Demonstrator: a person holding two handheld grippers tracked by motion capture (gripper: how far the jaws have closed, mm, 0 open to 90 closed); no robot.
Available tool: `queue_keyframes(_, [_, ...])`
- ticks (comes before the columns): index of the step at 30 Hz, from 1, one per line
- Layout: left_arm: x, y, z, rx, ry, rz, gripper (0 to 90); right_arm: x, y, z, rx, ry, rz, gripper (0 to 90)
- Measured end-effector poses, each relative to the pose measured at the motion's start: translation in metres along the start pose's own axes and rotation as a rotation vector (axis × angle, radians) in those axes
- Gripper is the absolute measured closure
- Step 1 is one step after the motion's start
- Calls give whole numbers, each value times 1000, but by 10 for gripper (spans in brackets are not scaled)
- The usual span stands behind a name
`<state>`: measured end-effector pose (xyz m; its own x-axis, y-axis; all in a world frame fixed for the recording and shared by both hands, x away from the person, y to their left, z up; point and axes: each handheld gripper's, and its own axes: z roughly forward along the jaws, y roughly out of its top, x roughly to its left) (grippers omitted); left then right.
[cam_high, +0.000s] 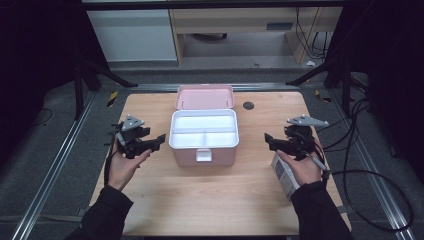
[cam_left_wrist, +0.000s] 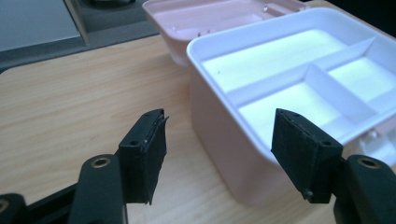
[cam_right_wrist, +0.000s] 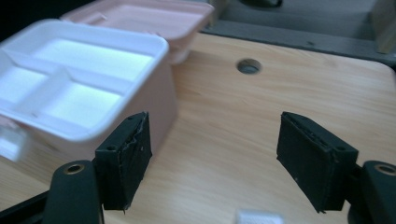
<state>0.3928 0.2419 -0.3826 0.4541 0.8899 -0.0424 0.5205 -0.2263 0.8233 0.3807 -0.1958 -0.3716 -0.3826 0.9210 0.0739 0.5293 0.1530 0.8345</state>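
The left tool (cam_high: 161, 138) hovers over the counter (cam_high: 210, 195) just left of the box (cam_high: 203, 149), its jaws wide apart with nothing between them. The pink box stands mid-counter, its lid (cam_high: 205, 96) swung open to the far side and a white tray (cam_high: 203, 129) with three compartments sitting in its top. The right tool (cam_high: 267, 139) is near the box's right side, jaws wide and bare. A small carton (cam_high: 283, 175) lies on the counter under the right hand (cam_high: 301, 168).

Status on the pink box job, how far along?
Done: pink box stands open, lid back, white tray empty. In hand: nothing; left gripper and right gripper open beside it. Left, probably: small carton by the right hand still to pack.
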Motion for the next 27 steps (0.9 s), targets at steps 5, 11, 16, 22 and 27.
queue_keyframes(5, [-6,5,26,18,-17,4,396,22,18,28,-26,89,4,305])
queue_keyframes(11, [-9,1,41,60,-26,13,451,45,14,66,31,151,-39,377])
queue_keyframes(16, [-8,-1,45,80,-29,20,510,52,5,83,81,163,-66,452])
queue_keyframes(22, [-8,-5,53,104,-48,33,571,56,0,93,109,189,-79,549])
queue_keyframes(27, [-11,-8,55,119,-49,34,599,57,-1,93,118,196,-80,576])
